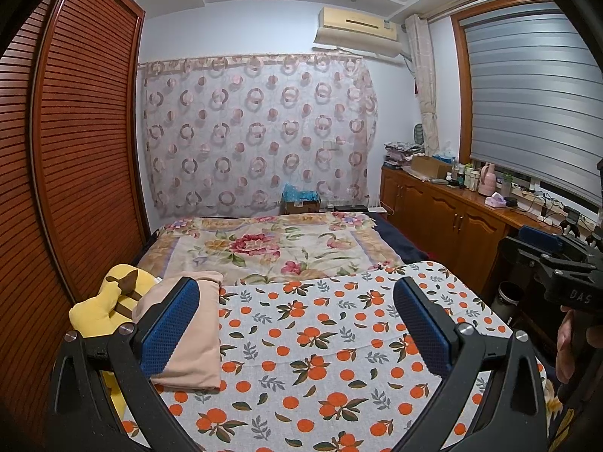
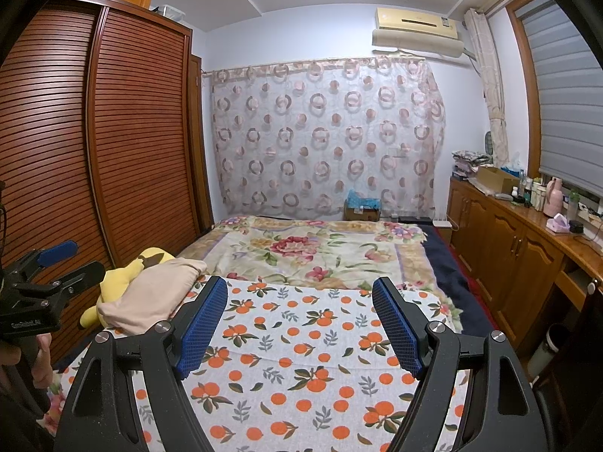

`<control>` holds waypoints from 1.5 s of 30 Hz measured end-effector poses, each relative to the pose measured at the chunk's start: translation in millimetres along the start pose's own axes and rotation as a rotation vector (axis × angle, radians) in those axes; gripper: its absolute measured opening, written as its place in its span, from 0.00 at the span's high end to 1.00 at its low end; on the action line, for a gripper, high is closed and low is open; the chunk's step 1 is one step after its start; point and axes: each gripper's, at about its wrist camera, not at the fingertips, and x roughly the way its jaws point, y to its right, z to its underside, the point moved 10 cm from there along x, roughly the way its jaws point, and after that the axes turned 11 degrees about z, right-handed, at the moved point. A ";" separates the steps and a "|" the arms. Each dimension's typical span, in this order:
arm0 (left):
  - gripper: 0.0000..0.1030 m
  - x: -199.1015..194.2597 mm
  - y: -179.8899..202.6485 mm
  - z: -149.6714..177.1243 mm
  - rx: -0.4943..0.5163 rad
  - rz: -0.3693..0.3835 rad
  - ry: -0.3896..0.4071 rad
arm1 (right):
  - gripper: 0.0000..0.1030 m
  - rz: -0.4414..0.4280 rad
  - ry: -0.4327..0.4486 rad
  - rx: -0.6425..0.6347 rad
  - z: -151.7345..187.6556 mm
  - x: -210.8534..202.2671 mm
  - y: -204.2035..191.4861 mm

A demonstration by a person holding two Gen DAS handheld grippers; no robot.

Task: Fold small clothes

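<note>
both claws gaping wide, gripping nothing: left claw (image 1: pixel 297 324), right claw (image 2: pixel 299 326). risking snagging the orange-print cloth (image 1: pixel 320 358) or dragging the folded beige garment (image 1: pixel 188 324) apart.

Orange-print cloth (image 2: pixel 301 339) lies bare across its middle and right. At its left edge, a folded beige garment (image 1: pixel 188 339) and yellow plush toy (image 1: pixel 101 309) block passage.

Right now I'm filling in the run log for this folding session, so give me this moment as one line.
stage: idle | left gripper: open, empty | right gripper: open, empty | beige garment: folded, left on orange-print cloth, beside yellow plush toy
</note>
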 end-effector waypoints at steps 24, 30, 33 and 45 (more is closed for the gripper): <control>0.00 -0.3 1.3 2.5 0.000 0.000 0.000 | 0.21 0.006 -0.002 0.003 -0.1 0.3 2.4; 0.00 0.9 1.5 3.4 0.001 0.000 -0.001 | 0.21 0.008 0.001 0.003 1.5 -1.5 0.2; 0.00 0.6 1.6 3.5 0.001 -0.001 -0.001 | 0.21 0.010 0.001 0.002 1.7 -1.1 0.0; 0.00 -0.1 2.2 4.2 0.001 0.000 -0.001 | 0.21 0.010 -0.001 0.005 2.9 -1.3 -1.1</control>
